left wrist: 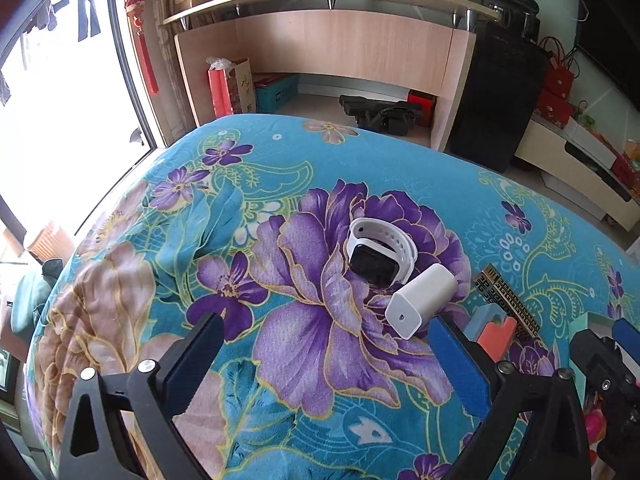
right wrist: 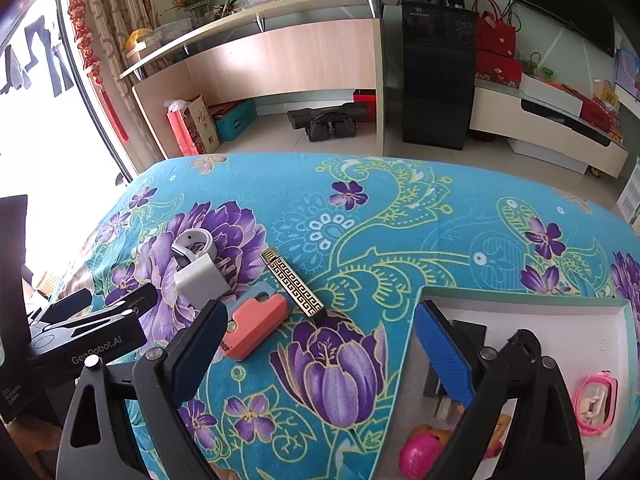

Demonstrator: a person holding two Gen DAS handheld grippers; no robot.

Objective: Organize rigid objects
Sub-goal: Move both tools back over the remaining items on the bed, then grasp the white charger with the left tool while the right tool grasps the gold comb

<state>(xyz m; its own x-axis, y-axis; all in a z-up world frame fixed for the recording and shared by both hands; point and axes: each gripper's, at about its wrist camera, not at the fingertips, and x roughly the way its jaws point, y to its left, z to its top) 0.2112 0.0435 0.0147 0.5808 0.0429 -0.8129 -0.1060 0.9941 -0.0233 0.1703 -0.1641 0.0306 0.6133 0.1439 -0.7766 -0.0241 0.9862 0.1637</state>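
On the flowered blue cloth lie a white-strapped smartwatch (left wrist: 378, 250), a white charger block (left wrist: 420, 300), a coral and blue case (left wrist: 494, 334) and a black-and-gold patterned bar (left wrist: 508, 300). My left gripper (left wrist: 324, 360) is open and empty, just short of the charger. In the right wrist view the watch (right wrist: 192, 246), charger (right wrist: 202, 280), coral case (right wrist: 254, 330) and bar (right wrist: 294, 286) lie left of centre. My right gripper (right wrist: 316, 350) is open and empty, its right finger over a white tray (right wrist: 520, 294) with a dark item (right wrist: 468, 330).
The tray also holds a pink ball toy (right wrist: 420, 454) and a pink-framed item (right wrist: 596, 406). The left gripper's body (right wrist: 88, 328) sits at the left of the right wrist view. A wooden counter (right wrist: 280, 52) and black cabinet (right wrist: 436, 72) stand beyond the table edge.
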